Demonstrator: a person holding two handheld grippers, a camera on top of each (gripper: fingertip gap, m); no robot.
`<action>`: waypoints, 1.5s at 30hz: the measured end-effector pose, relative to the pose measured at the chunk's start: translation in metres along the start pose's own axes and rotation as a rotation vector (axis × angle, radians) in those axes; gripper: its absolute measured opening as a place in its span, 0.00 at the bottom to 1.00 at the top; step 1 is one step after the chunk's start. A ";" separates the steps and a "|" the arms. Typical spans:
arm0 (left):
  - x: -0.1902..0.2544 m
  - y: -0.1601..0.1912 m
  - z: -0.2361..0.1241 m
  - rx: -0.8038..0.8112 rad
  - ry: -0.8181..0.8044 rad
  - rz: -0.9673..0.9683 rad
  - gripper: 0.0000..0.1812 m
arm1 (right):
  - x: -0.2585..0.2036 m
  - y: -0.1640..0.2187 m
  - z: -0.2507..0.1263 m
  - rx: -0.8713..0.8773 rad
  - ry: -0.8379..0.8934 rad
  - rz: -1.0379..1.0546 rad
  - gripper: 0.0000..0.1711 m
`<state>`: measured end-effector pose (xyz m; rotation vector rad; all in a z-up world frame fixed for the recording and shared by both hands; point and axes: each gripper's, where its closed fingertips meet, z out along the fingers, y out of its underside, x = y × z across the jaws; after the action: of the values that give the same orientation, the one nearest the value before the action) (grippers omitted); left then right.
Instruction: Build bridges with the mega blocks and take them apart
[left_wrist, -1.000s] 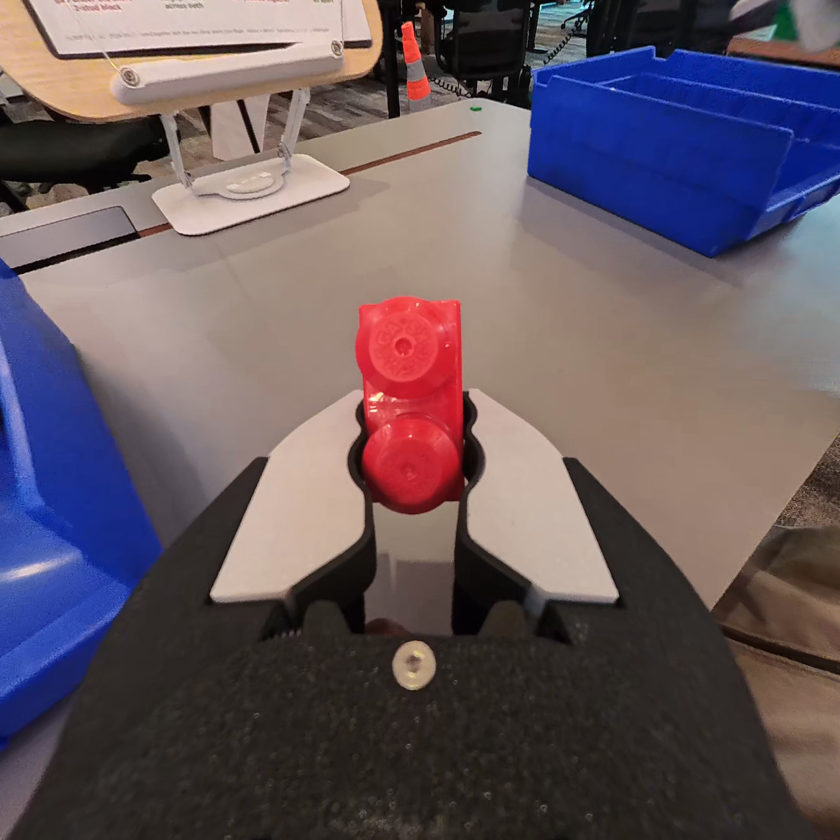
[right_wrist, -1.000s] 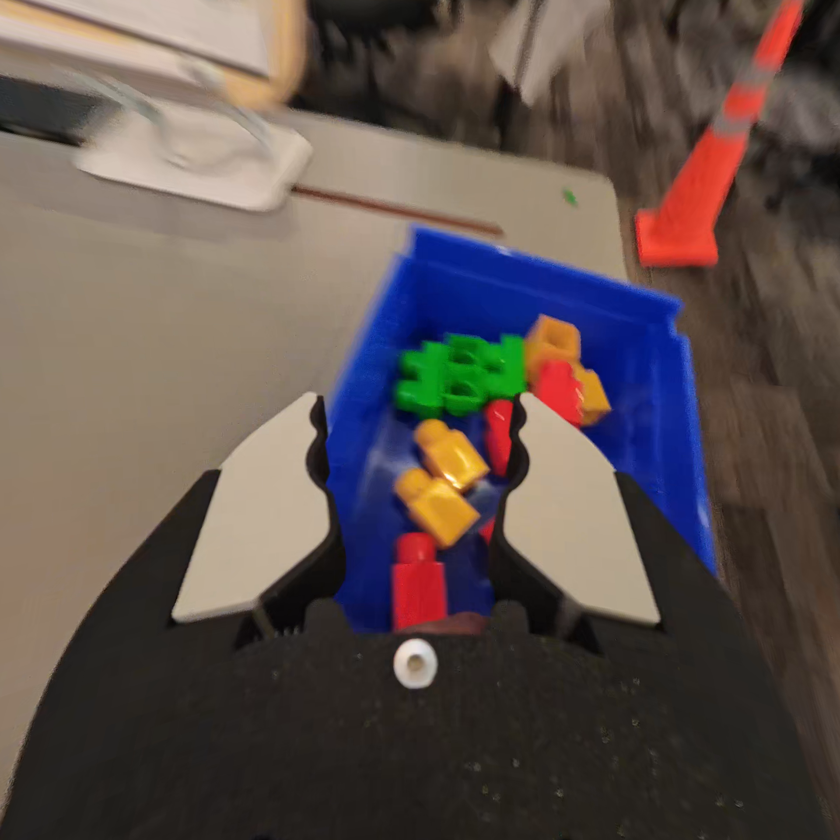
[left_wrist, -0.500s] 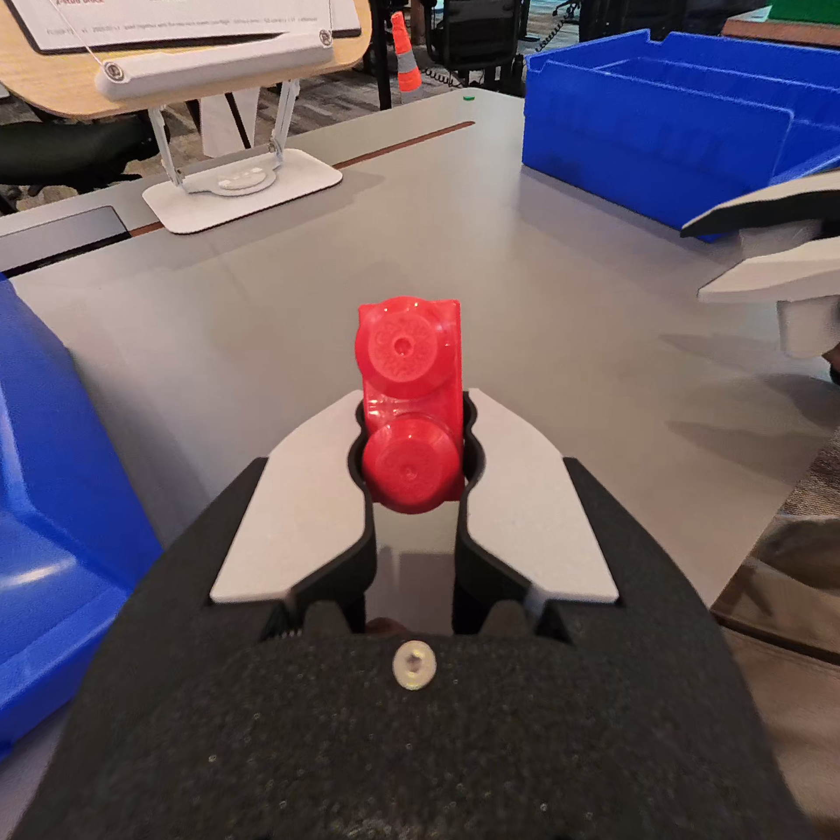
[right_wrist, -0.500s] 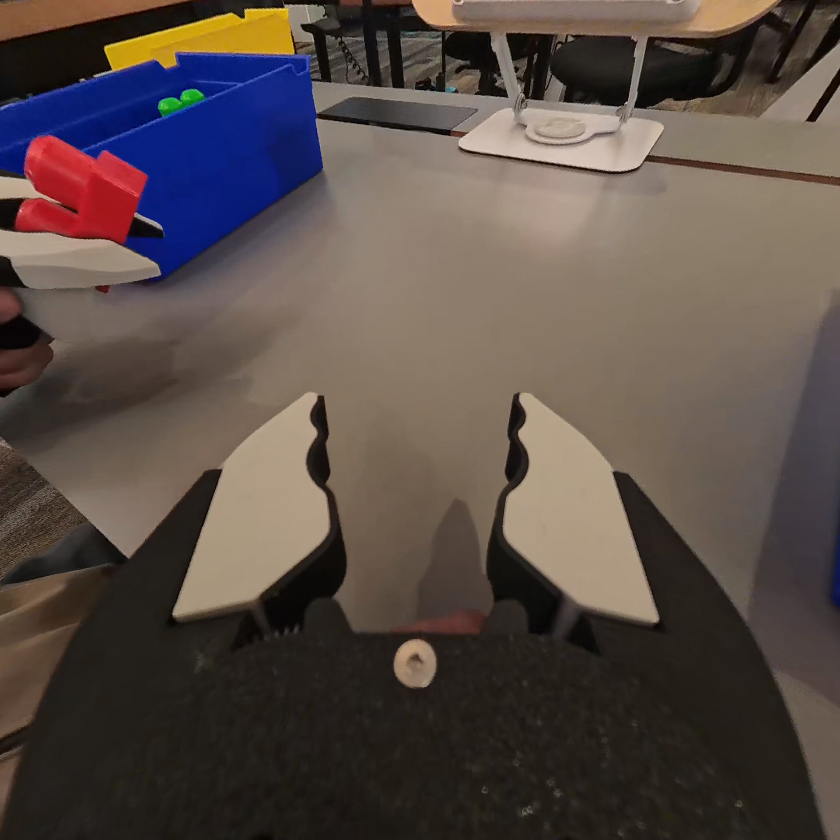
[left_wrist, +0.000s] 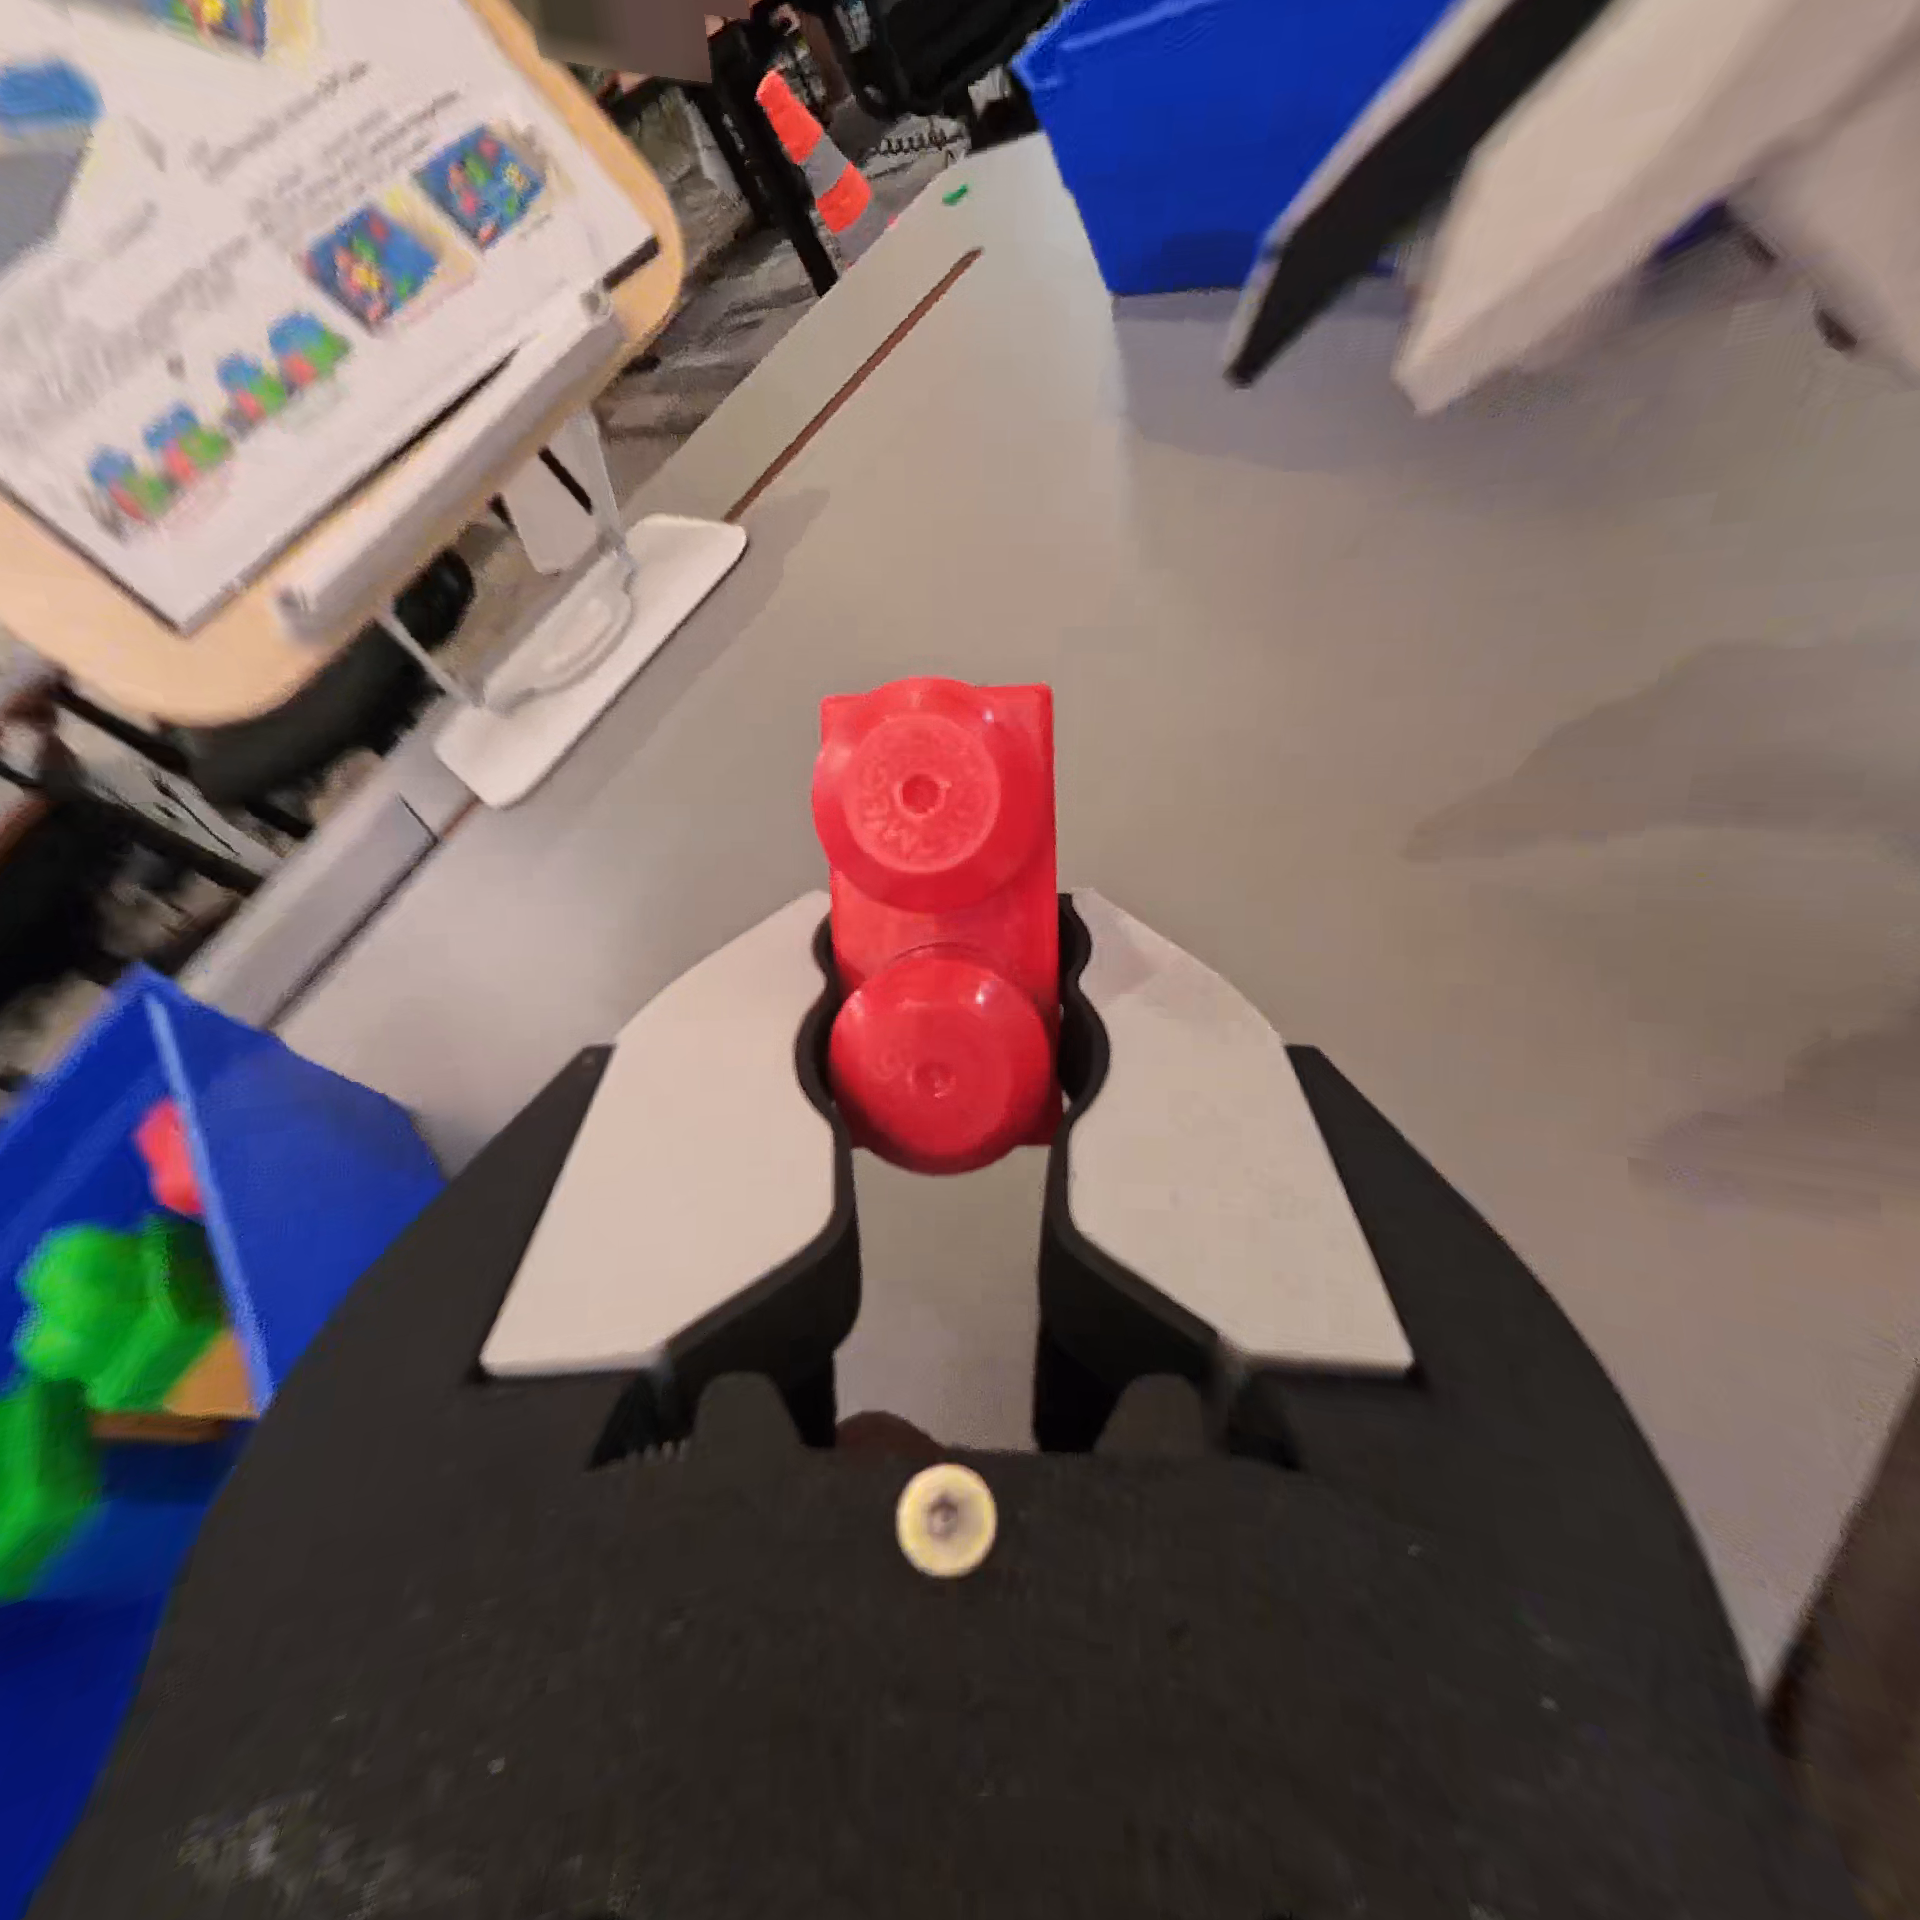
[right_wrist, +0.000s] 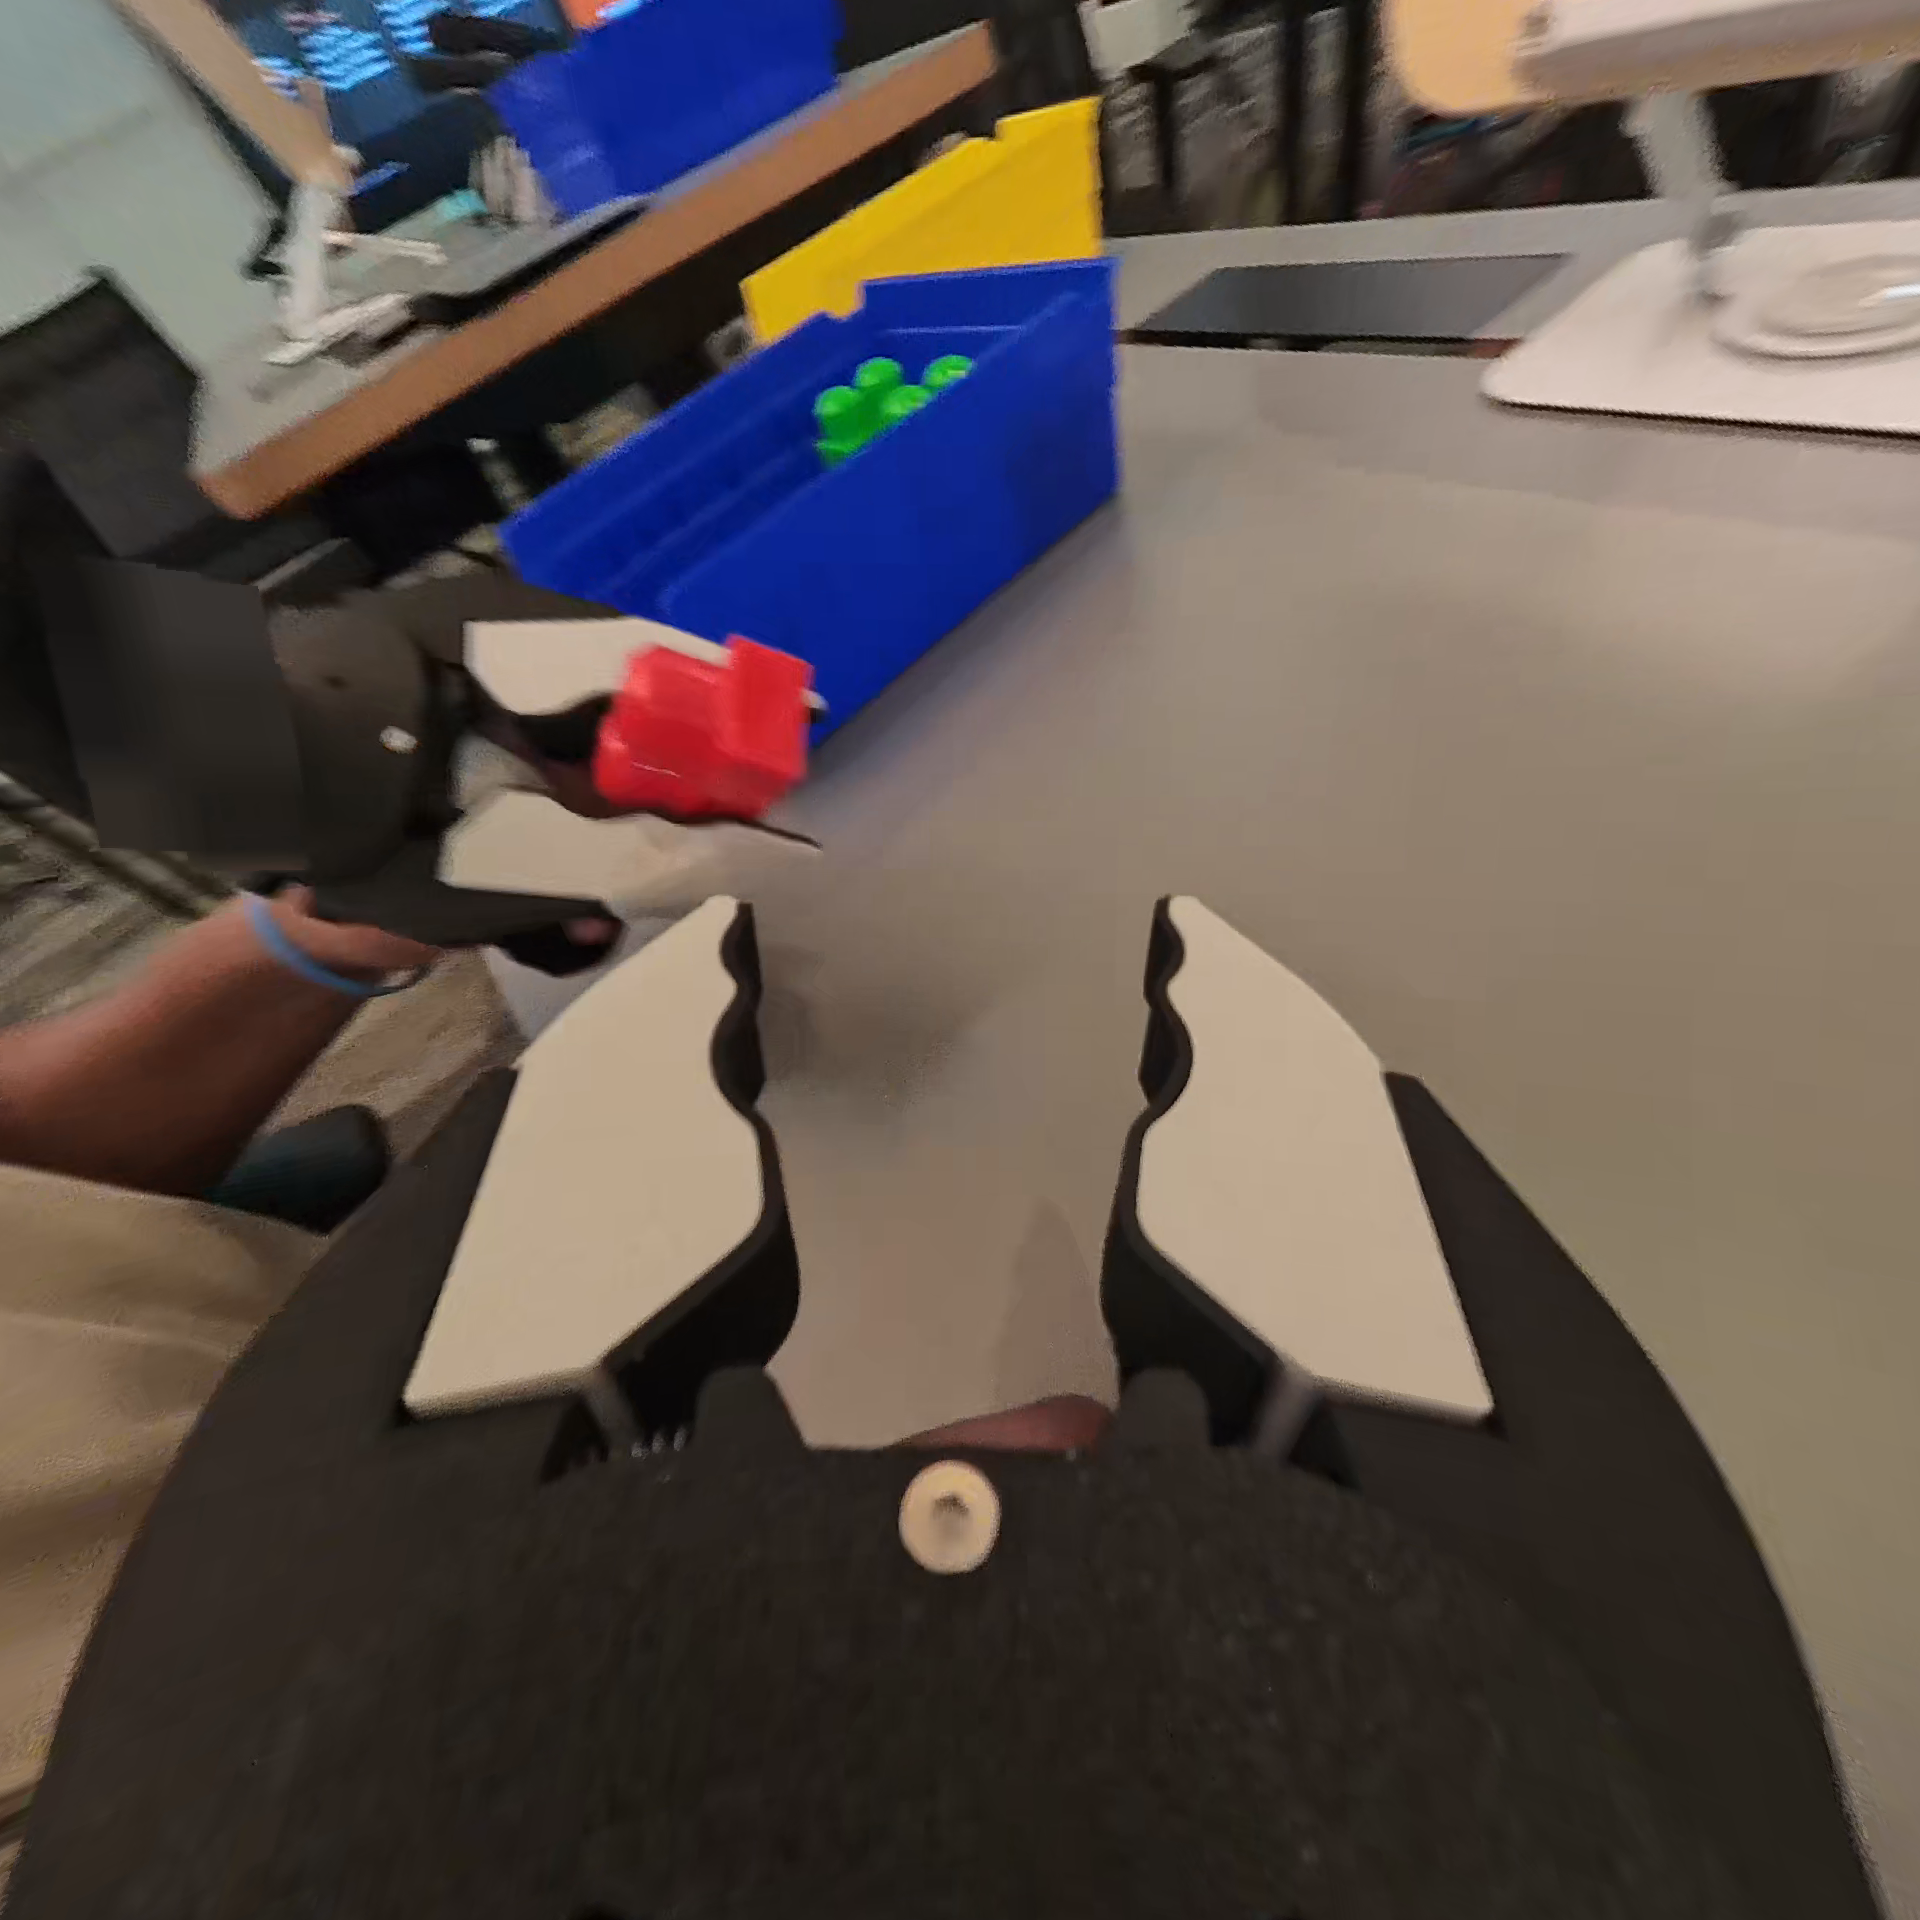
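The left gripper (left_wrist: 943, 997) is clamped on a red block (left_wrist: 940, 914), a two-stud piece held up off the table (left_wrist: 1351, 727). The block's long axis runs straight out along the fingers: one stud sits pinched between the tips, the other sticks out past them, and both studs face back toward the gripper's camera. The right gripper (right_wrist: 951, 997) holds nothing, its fingers spread wide over bare tabletop.

From the right gripper's side, the block (right_wrist: 707, 743) lies ahead and to the left, well apart, with its free end pointing across toward the middle of the table. So if the block is to be passed over or joined to another, I'd say the right gripper has to swing left to meet that free end; the left is the one already on it. Both views are smeared, so both are on the move.

The table is a plain grey slab, smooth and bare in the middle. A blue bin (right_wrist: 883, 540) with green blocks (right_wrist: 883, 400) inside stands just behind the left gripper; another blue bin (left_wrist: 1195, 135) stands at the far right, with the right gripper (left_wrist: 1558, 208) a blur in front of it. A document stand (left_wrist: 582, 644) carries a picture sheet (left_wrist: 281, 281). Beyond are an orange cone (left_wrist: 810, 156), a yellow bin (right_wrist: 956, 208) and other desks.
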<state>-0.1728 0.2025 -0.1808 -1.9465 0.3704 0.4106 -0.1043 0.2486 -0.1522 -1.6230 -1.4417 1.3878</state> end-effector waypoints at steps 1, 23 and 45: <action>0.001 -0.005 0.003 -0.001 -0.002 0.075 0.21 | -0.008 -0.005 0.008 -0.019 -0.050 0.008 0.41; 0.012 -0.031 0.024 0.053 -0.058 0.275 0.28 | 0.000 -0.008 0.002 -0.084 -0.128 0.087 0.28; -0.027 0.035 -0.022 0.086 -0.131 -0.578 0.46 | 0.119 -0.033 -0.158 0.195 0.665 -0.178 0.28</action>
<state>-0.2097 0.1700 -0.1891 -1.8313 -0.2566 0.1381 0.0166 0.4040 -0.1129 -1.5732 -0.9888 0.7485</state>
